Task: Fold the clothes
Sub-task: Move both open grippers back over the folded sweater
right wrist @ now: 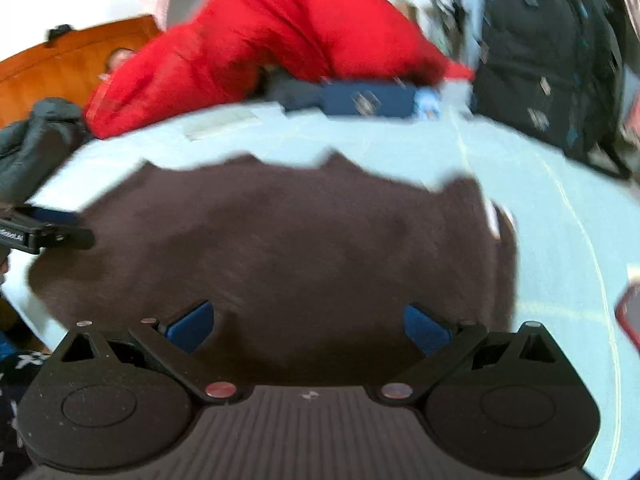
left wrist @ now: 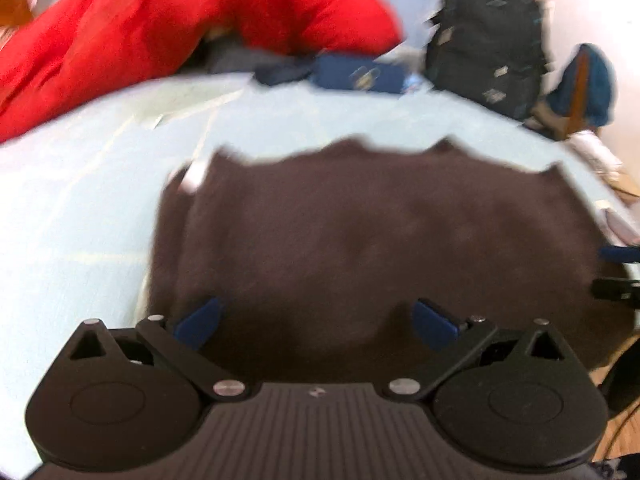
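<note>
both the left gripper (left wrist: 316,322) and right gripper (right wrist: 306,326) hang spread and empty above the near edge of the brown garment (left wrist: 380,240), which lies flat on the pale blue bed (left wrist: 80,200); whether folded or awaiting a fold is unclear.

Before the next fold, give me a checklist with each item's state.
1. Left tongs open, empty: ok.
2. Right tongs open, empty: ok.
3. Brown garment lying flat on the blue sheet: ok.
4. Garment's far edge straight: not ok, it looks wavy, though blur may exaggerate this.
5. Red jacket clear of the garment: ok.
6. Garment's near hem in sight: cannot tell, the tongs hide it.
</note>
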Available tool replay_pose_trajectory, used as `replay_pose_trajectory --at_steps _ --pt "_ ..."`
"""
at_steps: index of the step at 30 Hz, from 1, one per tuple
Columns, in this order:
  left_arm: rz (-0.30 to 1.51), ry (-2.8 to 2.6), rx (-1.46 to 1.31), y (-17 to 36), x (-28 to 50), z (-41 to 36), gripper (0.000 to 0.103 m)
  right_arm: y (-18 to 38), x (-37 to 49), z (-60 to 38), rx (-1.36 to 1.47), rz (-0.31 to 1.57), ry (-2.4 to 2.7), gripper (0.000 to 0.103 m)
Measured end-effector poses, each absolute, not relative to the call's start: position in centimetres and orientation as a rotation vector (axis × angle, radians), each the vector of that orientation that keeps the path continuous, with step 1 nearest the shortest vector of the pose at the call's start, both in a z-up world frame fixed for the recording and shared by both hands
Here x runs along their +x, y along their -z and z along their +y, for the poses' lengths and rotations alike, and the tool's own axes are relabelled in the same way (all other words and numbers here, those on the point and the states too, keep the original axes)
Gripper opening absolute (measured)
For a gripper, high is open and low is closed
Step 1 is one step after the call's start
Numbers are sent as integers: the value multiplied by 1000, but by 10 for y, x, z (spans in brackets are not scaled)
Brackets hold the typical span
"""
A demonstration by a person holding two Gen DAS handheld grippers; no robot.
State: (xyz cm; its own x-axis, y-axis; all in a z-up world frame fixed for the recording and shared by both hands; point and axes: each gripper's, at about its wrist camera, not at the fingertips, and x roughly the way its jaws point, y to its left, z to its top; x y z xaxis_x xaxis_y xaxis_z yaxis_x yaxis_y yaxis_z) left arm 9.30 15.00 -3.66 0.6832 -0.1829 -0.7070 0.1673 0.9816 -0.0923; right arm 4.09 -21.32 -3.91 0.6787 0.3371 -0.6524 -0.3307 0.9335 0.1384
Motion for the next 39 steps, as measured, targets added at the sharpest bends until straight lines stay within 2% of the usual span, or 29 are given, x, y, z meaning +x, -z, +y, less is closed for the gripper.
replay_pose_trajectory --at_steps 6,10,17,23,26,31,39 --pt "765 213 28 8 108 142 102 30 56 -241 115 722 -457 103" --pt "760 232 -14 3 150 139 102 16 89 -242 158 685 -443 103" --pt "819 135 -46 40 206 156 102 39 140 -247 199 733 -416 103" --pt "784 108 -54 33 209 166 102 35 144 -253 228 734 -404 103" --pt "780 117 -67 34 212 171 102 22 139 -246 163 653 -403 103" --pt "804 87 -79 29 211 175 102 42 169 -244 152 756 -354 103" --pt "754 297 -74 -3 184 149 102 11 135 -253 185 676 -421 103"
